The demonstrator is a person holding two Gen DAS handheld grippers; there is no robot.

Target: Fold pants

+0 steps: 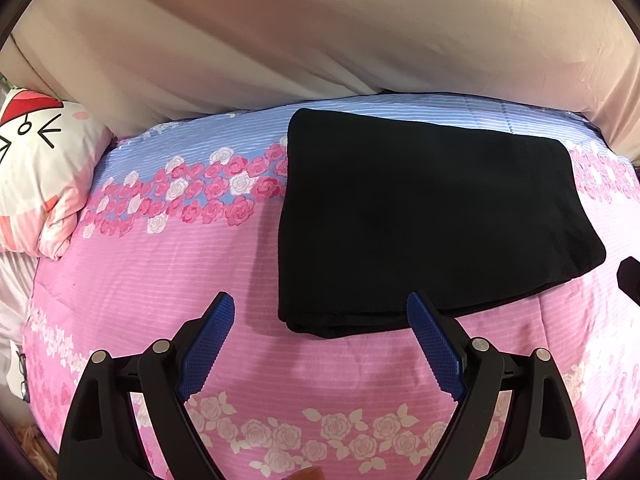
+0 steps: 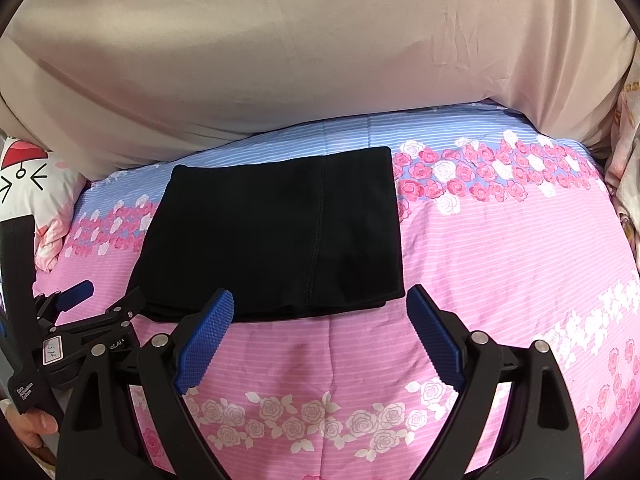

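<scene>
The black pants (image 1: pixel 424 224) lie folded into a flat rectangle on the pink and blue floral bedspread (image 1: pixel 160 280). My left gripper (image 1: pixel 320 308) is open and empty, just in front of the pants' near left corner. In the right wrist view the pants (image 2: pixel 280 232) lie ahead and slightly left. My right gripper (image 2: pixel 320 300) is open and empty, its left finger at the pants' near edge. The left gripper (image 2: pixel 100 300) also shows at the left of the right wrist view, beside the pants' near left corner.
A beige padded headboard or cover (image 1: pixel 320 40) rises behind the bed. A white and pink cartoon pillow (image 1: pixel 40 168) lies at the far left. Another patterned cloth (image 2: pixel 628 160) sits at the right edge of the bed.
</scene>
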